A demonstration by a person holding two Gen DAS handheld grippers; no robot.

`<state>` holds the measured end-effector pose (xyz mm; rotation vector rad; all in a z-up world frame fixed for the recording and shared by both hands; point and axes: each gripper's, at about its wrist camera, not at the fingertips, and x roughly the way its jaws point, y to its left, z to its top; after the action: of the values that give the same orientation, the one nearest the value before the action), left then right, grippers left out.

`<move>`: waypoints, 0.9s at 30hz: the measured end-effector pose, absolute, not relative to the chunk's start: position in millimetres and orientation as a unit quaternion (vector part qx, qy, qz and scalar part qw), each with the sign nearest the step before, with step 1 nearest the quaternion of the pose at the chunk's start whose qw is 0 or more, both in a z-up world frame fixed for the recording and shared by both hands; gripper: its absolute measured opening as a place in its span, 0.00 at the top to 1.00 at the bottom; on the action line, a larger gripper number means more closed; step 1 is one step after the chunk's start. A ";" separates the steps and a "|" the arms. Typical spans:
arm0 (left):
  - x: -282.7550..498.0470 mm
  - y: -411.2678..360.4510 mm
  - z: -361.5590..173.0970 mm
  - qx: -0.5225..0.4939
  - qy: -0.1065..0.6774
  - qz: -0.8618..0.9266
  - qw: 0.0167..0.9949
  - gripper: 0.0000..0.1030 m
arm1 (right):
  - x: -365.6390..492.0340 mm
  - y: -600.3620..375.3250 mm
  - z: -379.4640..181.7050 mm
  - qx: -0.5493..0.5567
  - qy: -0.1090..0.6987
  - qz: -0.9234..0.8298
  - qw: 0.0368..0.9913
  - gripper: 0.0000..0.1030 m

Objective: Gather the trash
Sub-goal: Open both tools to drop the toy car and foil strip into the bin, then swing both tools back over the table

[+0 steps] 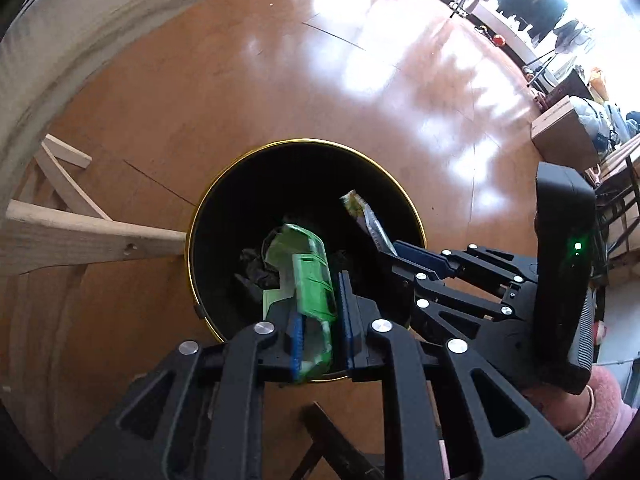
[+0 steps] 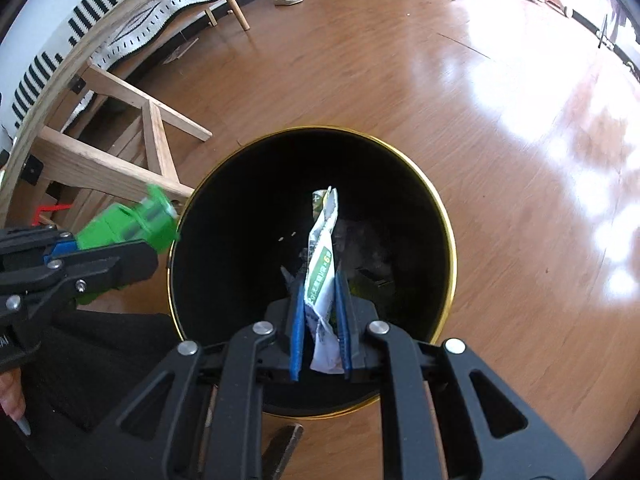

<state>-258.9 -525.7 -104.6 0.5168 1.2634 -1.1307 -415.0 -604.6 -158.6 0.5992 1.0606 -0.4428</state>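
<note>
From the left: a pale wooden furniture frame [image 2: 120, 176] stands on the glossy wood floor [image 2: 400, 80], just beside a black trash bin [image 2: 446, 216] with a gold rim. The left gripper [image 1: 320, 320] hangs over the bin's near-left edge, its blue pads [image 1: 346, 320] clamped on a crumpled green plastic bottle [image 1: 312, 284]; in the right wrist view the bottle's cap end pokes out toward the rim, and whether it sits fully over the opening cannot be told. At centre, the right gripper [image 2: 320, 324] is poised above the bin's mouth, jaws pinched on a flattened white-and-green wrapper [image 2: 322, 264] that stands upright between the pads, its top edge free. Dark scraps [image 1: 256, 268] lie at the bottom of the bin. To the right, sunlit floor runs toward distant clutter.

Both pieces look light. The bottle appears thin-walled and already crushed, so it should give further under pressure and may spring or slip if held near its smooth shoulder; the ridged middle, where the pads sit, seems the surer hold. The wrapper looks limp and slick, likely to flutter when let go, and is best held low across its flat faces, as here. Judged from this, dropping both is the step in hand.
</note>
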 end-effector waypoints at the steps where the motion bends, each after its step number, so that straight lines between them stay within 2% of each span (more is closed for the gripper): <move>1: -257.8 -525.7 -103.4 0.221 0.554 -0.494 0.633 0.53 | -414.3 -604.0 -158.0 0.275 0.496 -0.204 0.798 0.73; 2: -255.8 -523.3 -103.1 0.211 0.552 -0.493 0.638 0.14 | -413.4 -602.9 -157.6 0.265 0.502 -0.204 0.797 0.56; 3: -254.1 -519.6 -100.4 0.199 0.542 -0.495 0.649 0.06 | -412.7 -599.6 -156.7 0.244 0.510 -0.210 0.798 0.18; 4: -254.3 -518.0 -96.7 0.189 0.533 -0.498 0.658 0.06 | -413.6 -595.2 -154.9 0.221 0.510 -0.213 0.803 0.11; 7: -252.1 -515.4 -88.4 0.172 0.513 -0.506 0.672 0.06 | -419.7 -582.7 -151.6 0.171 0.513 -0.206 0.816 0.11; 13: -259.5 -514.4 -76.3 0.183 0.484 -0.512 0.686 0.06 | -424.7 -581.2 -143.6 0.172 0.495 -0.211 0.825 0.10; 18: -275.0 -491.8 -0.2 0.184 0.322 -0.541 0.755 0.06 | -418.0 -587.5 -118.8 0.079 0.480 -0.327 0.810 0.07; 20: -263.6 -460.5 40.7 0.158 0.281 -0.529 0.785 0.06 | -419.9 -586.7 -101.3 0.060 0.456 -0.344 0.819 0.07; 23: -229.0 -391.7 82.6 0.134 0.265 -0.472 0.830 0.06 | -409.5 -577.6 -72.1 0.052 0.421 -0.340 0.839 0.07; 27: -160.5 -277.3 100.2 0.104 0.302 -0.348 0.881 0.06 | -368.5 -556.1 -28.9 0.044 0.383 -0.288 0.877 0.07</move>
<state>-160.5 -277.3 100.2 0.2162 0.6283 -0.7254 -368.5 -556.1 -28.9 0.0924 0.7985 -0.6014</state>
